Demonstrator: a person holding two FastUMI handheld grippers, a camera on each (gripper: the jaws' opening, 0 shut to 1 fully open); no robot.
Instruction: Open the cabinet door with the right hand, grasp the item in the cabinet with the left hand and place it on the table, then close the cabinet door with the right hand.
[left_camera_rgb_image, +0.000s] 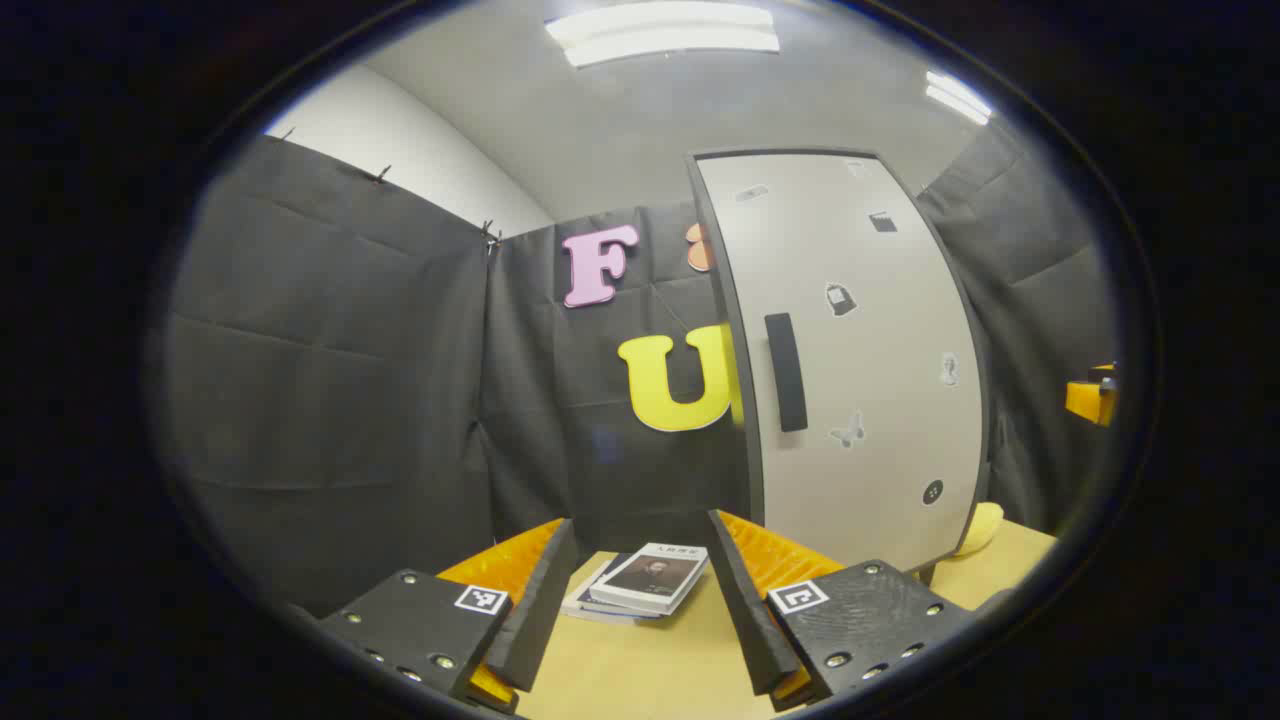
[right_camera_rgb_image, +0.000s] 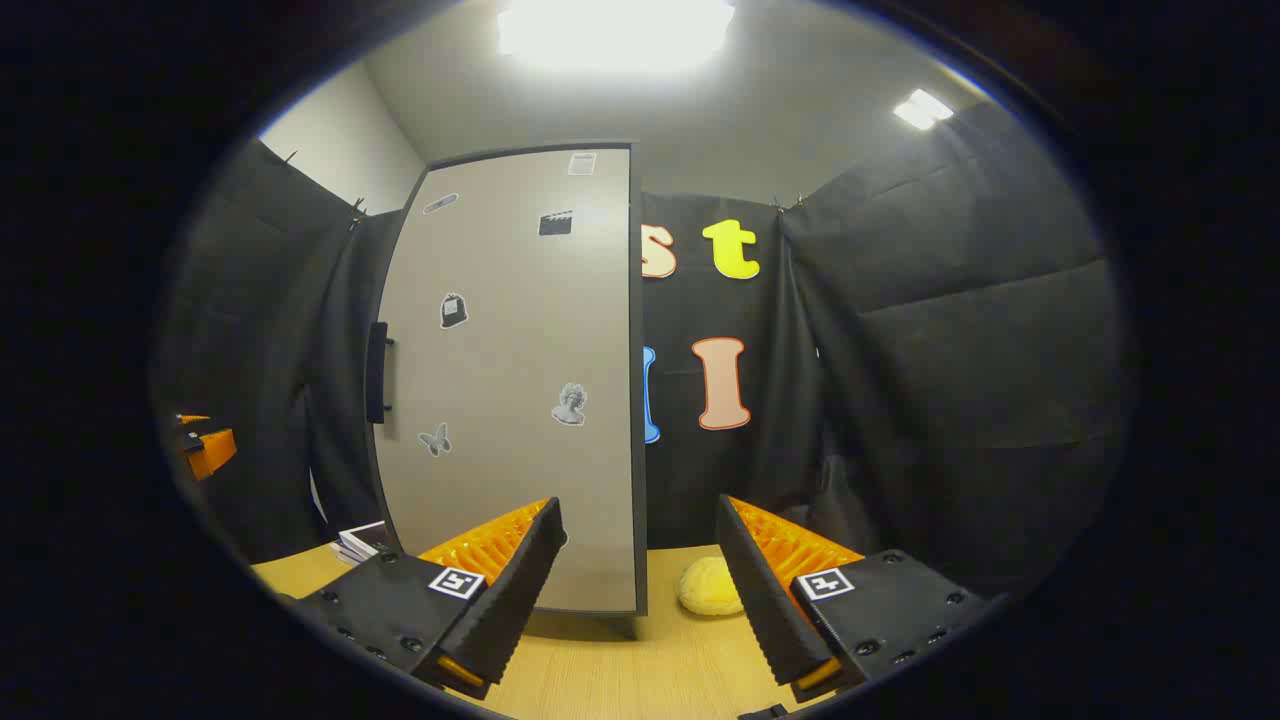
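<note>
- Cabinet door (right_camera_rgb_image: 510, 380) ahead of our right claw (right_camera_rgb_image: 640, 560) looks shut; opening, retrieval, closing remain.
- Both claws wide and empty; left claw (left_camera_rgb_image: 640, 575) faces the books (left_camera_rgb_image: 645, 580) on the counter (left_camera_rgb_image: 640, 670).

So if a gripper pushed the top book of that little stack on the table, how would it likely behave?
The top book looks thin and flat, so probably light, sliding rather than tipping. It lies skewed on the book beneath, so a push may slide it off. Its cover seems smooth, possibly slippery on the table.
</note>
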